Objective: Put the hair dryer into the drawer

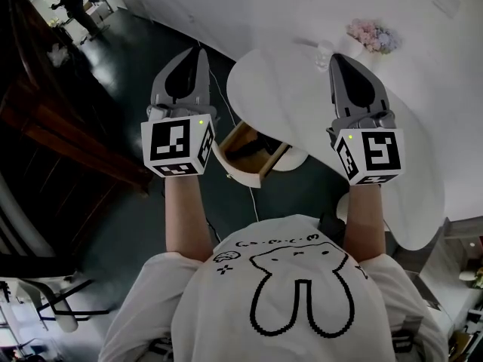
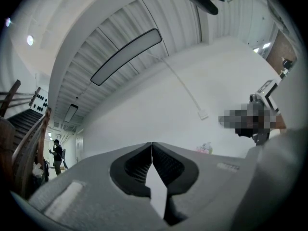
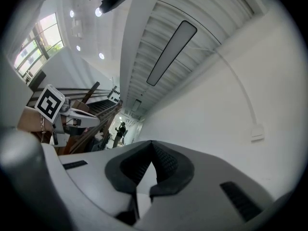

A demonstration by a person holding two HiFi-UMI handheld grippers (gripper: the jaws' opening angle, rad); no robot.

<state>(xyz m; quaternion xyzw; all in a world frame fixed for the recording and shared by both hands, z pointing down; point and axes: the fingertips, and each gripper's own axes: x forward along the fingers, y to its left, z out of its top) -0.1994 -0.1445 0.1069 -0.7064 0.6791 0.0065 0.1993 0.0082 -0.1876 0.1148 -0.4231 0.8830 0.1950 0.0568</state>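
In the head view a white round table has a wooden drawer pulled open at its near left edge. A dark thing lies inside the drawer; I cannot make out what it is. Both grippers are held up in front of the person, pointing away and slightly upward. The left gripper hangs over the dark floor left of the table, its jaws shut on nothing. The right gripper is over the tabletop, also shut and empty. Neither touches the drawer.
A bunch of pink flowers stands at the table's far edge by the white wall. A dark wooden staircase runs along the left. A person stands far off at the upper left. The floor is dark.
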